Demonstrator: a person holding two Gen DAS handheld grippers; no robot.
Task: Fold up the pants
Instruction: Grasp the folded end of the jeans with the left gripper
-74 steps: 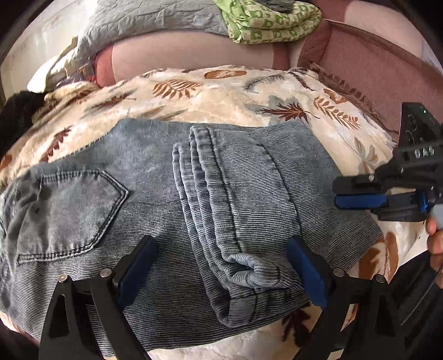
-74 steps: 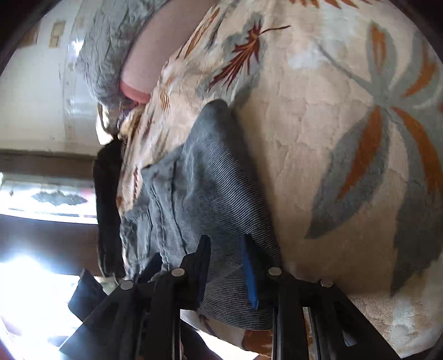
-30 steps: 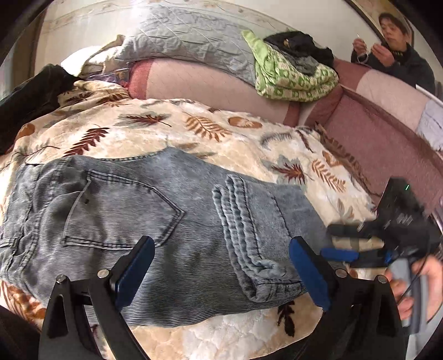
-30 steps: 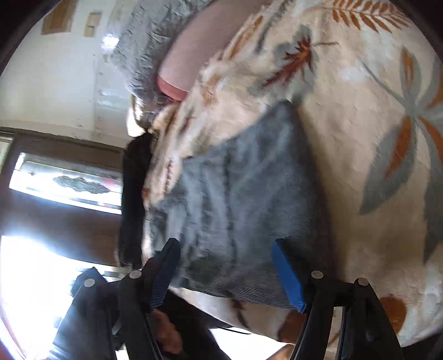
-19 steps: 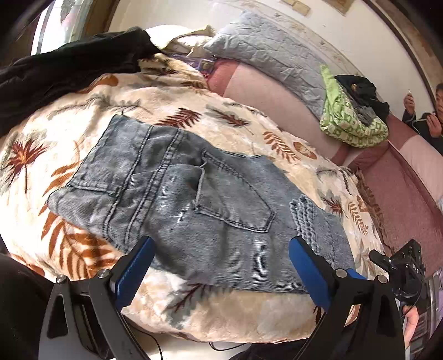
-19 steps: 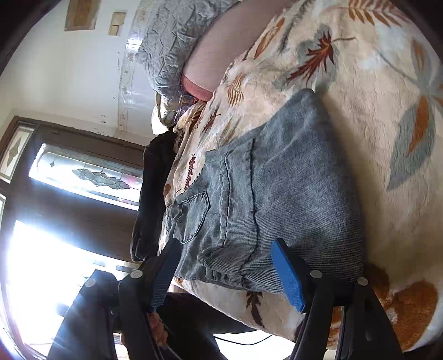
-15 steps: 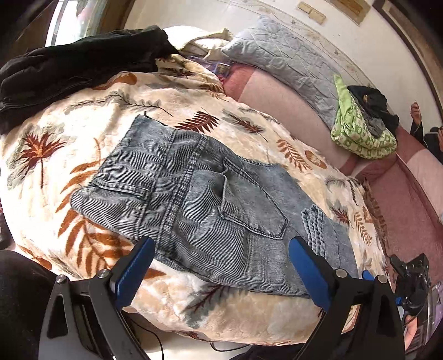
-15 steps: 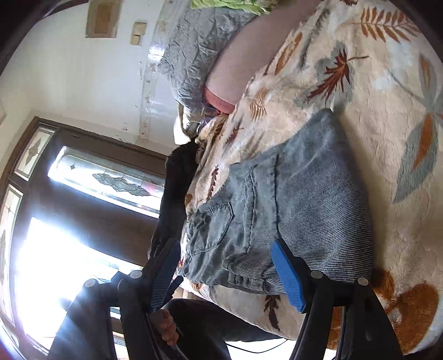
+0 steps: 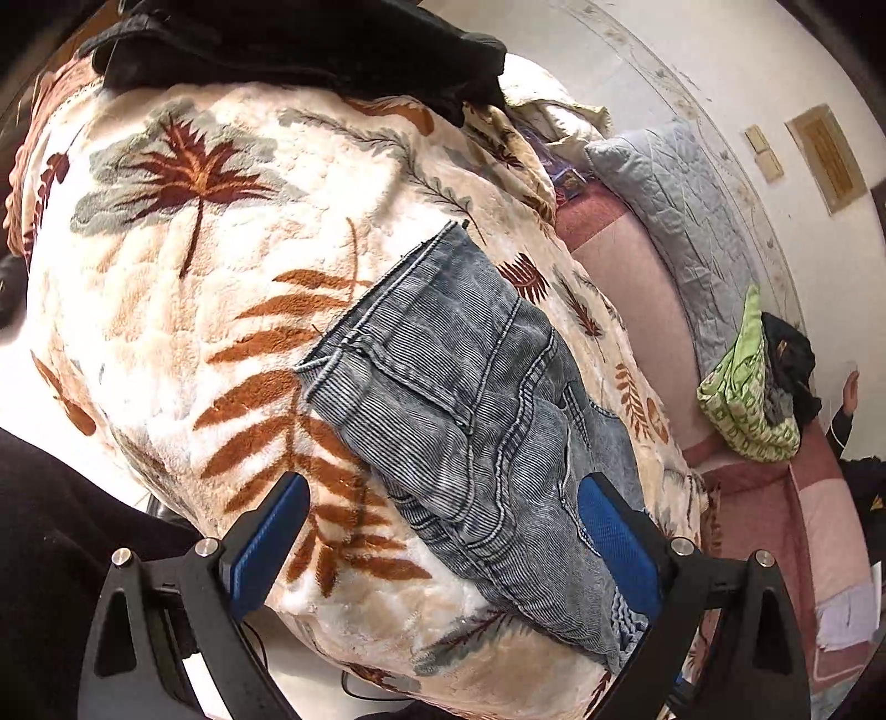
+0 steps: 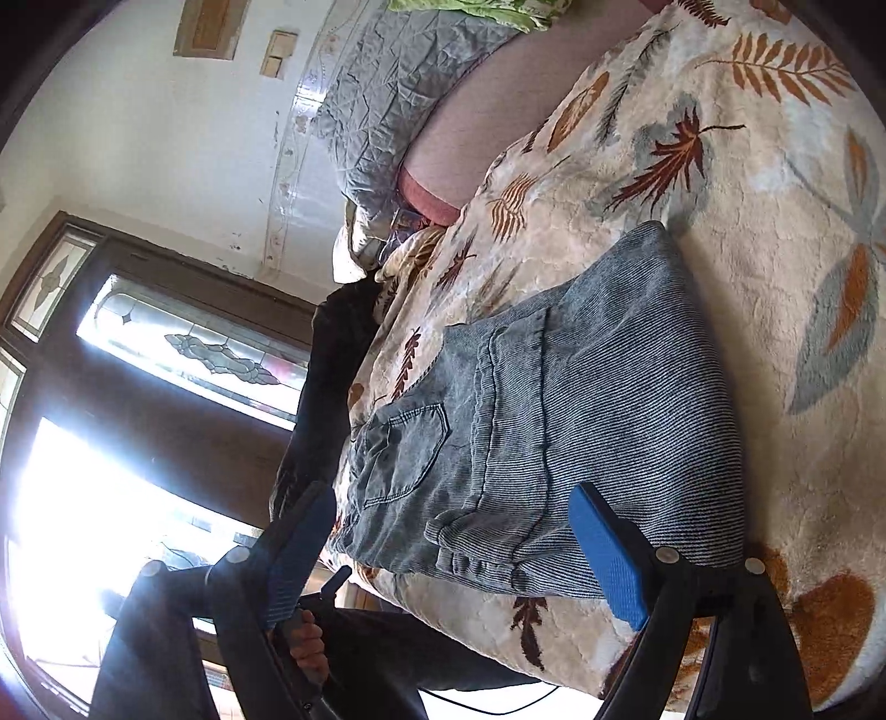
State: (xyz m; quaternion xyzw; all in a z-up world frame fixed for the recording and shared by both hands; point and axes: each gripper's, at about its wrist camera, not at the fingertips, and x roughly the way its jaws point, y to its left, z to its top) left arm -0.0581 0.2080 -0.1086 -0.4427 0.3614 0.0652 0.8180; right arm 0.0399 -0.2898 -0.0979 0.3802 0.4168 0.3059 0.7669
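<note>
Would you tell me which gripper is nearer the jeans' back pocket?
Left. The left gripper hovers by the waist end, beside the back pocket; the right gripper, jaws opening and empty, is at the jeans' folded end.

The pants (image 9: 476, 410) lie folded on the blanket (image 9: 183, 288), near its front edge. Behind the blanket a pillow (image 9: 686, 205) leans on the sofa back (image 9: 626, 277), dark clothes (image 9: 310, 44) at its left end.
</note>
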